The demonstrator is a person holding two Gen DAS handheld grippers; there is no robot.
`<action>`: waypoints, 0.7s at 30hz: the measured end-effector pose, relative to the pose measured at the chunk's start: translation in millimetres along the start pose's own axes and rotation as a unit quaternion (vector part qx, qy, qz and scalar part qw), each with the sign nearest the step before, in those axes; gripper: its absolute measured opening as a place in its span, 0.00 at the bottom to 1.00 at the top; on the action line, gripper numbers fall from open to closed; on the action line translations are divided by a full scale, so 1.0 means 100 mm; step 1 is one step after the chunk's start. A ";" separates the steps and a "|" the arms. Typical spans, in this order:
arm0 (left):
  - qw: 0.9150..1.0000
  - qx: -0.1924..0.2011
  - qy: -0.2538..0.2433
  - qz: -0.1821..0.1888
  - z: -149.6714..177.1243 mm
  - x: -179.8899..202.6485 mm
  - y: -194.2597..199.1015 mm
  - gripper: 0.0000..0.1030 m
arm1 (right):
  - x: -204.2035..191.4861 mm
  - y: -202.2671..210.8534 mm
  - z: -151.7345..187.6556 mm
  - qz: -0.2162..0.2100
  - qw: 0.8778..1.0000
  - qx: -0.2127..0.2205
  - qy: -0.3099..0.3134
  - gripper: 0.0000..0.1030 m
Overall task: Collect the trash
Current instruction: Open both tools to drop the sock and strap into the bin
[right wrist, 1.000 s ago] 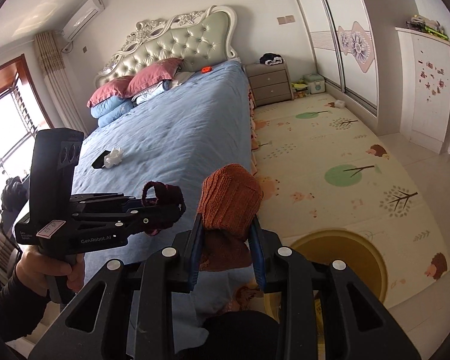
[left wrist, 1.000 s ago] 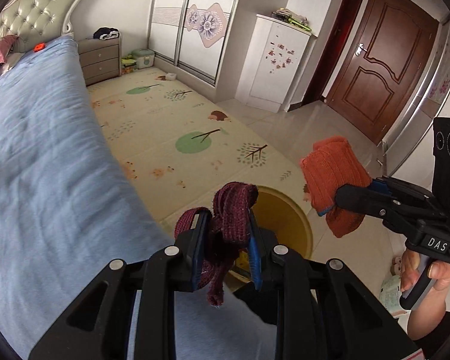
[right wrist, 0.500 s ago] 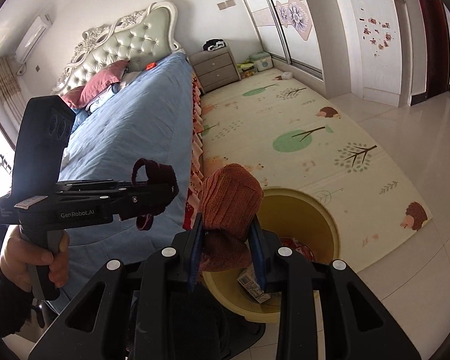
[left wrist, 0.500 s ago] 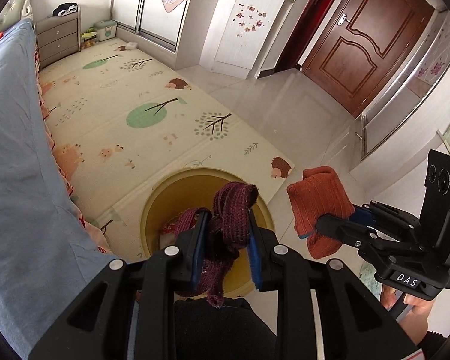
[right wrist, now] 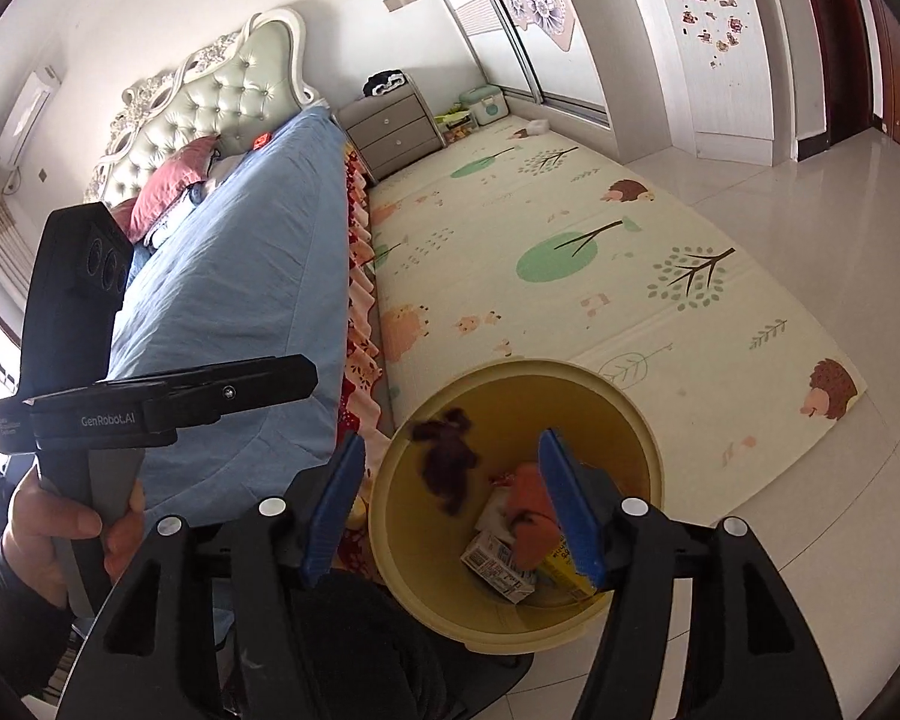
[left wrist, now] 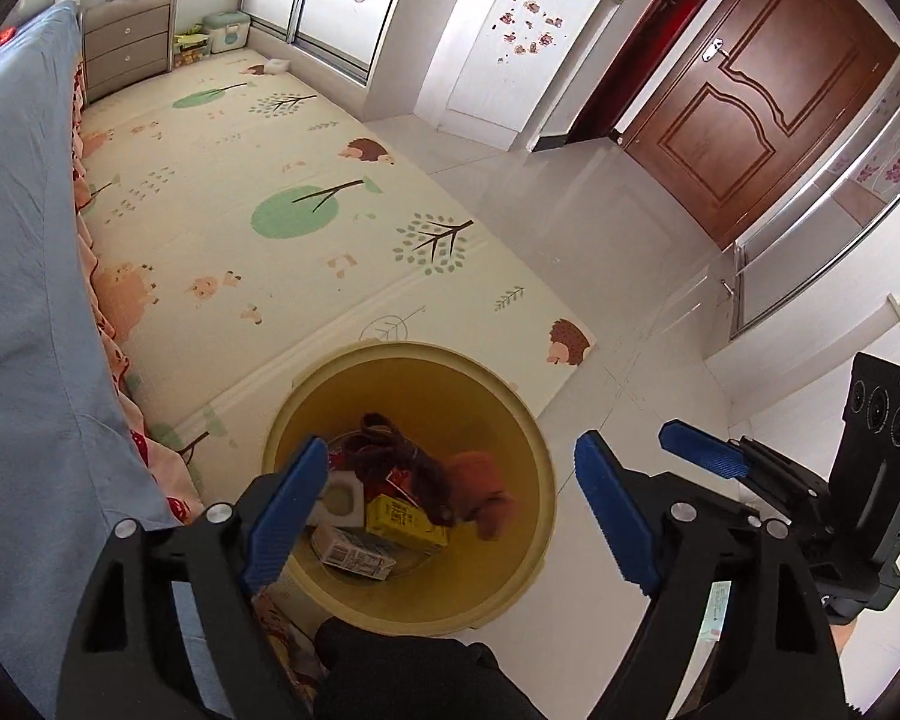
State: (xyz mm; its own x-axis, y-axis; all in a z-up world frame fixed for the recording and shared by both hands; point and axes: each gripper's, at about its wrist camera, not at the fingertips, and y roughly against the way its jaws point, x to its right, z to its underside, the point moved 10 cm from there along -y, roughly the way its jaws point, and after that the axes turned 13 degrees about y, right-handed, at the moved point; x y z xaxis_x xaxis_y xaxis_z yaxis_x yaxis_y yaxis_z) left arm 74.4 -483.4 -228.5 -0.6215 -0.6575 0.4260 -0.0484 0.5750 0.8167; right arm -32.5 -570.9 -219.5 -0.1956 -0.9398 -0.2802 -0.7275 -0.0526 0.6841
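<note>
A yellow bin (left wrist: 534, 480) stands on the floor by the bed's corner; it also shows in the right wrist view (right wrist: 642, 420). Inside lie a maroon knitted piece (left wrist: 399, 456), an orange knitted piece (left wrist: 480, 492), a yellow carton (left wrist: 405, 519) and a white carton (left wrist: 354, 552). In the right wrist view the maroon piece (right wrist: 447, 468) looks blurred in the bin, beside the orange piece (right wrist: 531, 510). My left gripper (left wrist: 450, 510) is open and empty above the bin. My right gripper (right wrist: 453, 504) is open and empty above the bin too.
The blue bed (right wrist: 240, 276) runs along the left. A patterned play mat (left wrist: 258, 198) covers the floor past the bin. A grey nightstand (left wrist: 126, 42), white wardrobes (left wrist: 498, 42) and a brown door (left wrist: 768, 84) stand further off. Tiled floor (left wrist: 606, 222) lies to the right.
Both grippers opened over the bin. The maroon piece left the left gripper and the orange piece left the right gripper; both are now in the bin.
</note>
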 end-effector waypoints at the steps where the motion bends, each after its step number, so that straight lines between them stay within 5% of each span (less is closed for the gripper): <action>1: 1.000 0.004 -0.003 -0.003 -0.01 0.00 0.01 0.81 | 0.00 0.01 0.00 -0.002 1.000 0.001 -0.002 0.58; 21: 0.999 0.037 -0.020 0.008 -0.05 0.08 0.34 0.81 | -0.16 0.15 -0.06 0.008 1.000 0.003 0.023 0.58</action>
State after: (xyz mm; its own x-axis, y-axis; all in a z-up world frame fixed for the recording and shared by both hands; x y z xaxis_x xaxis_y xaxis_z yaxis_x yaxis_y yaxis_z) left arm 71.3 -471.1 -195.3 -0.6534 -0.6287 0.4217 -0.0948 0.6206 0.7784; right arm -36.2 -558.3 -200.9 -0.1761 -0.9553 -0.2376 -0.7282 -0.0360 0.6844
